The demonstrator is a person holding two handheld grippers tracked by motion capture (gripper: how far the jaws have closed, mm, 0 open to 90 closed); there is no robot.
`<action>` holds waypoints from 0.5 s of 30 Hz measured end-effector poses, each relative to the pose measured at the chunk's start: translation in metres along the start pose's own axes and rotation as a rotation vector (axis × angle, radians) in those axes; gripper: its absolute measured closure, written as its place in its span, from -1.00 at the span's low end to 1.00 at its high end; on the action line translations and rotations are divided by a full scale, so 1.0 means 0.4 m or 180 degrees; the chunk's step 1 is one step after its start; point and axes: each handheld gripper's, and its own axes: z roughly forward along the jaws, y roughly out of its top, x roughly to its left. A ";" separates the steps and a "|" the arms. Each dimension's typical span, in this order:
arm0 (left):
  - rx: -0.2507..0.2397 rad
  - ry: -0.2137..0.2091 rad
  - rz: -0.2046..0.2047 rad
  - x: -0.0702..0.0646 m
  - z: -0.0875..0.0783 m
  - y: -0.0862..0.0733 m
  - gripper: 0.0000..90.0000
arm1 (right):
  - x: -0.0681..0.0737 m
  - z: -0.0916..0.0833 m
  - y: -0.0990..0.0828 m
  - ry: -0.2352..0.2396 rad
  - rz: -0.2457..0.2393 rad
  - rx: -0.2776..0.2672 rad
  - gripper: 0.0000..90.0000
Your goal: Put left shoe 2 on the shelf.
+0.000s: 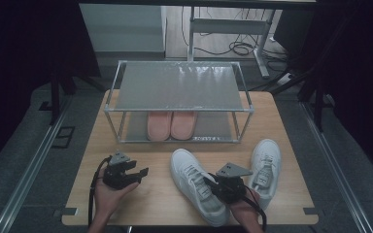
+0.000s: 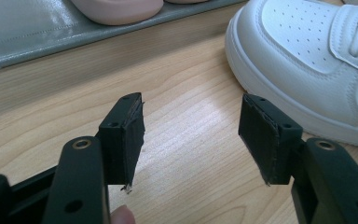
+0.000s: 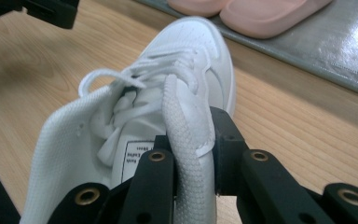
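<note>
Jaws of the right gripper (image 3: 191, 140) pinch the side wall of the left sneaker (image 1: 194, 182) on the table (image 1: 160, 199), before the rack (image 1: 177, 99). Left gripper (image 2: 191, 135) rests beside it, open and empty.

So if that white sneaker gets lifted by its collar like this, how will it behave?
The white sneaker will probably hang toe-down, since the right gripper pinches only the collar wall at the heel end. That padded fabric already looks squeezed, so it may flex. The thick sole suggests a stiff base, light enough for one grip.
</note>
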 end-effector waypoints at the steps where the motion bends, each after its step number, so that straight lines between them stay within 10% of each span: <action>1: -0.0004 -0.0001 -0.0005 0.001 -0.001 0.000 -0.09 | 0.000 -0.001 0.001 0.0012 0.0003 -0.0009 0.78; 15: -0.0023 -0.0006 -0.0011 0.002 -0.004 0.001 -0.09 | 0.000 -0.015 0.020 0.0175 -0.0001 -0.0172 0.80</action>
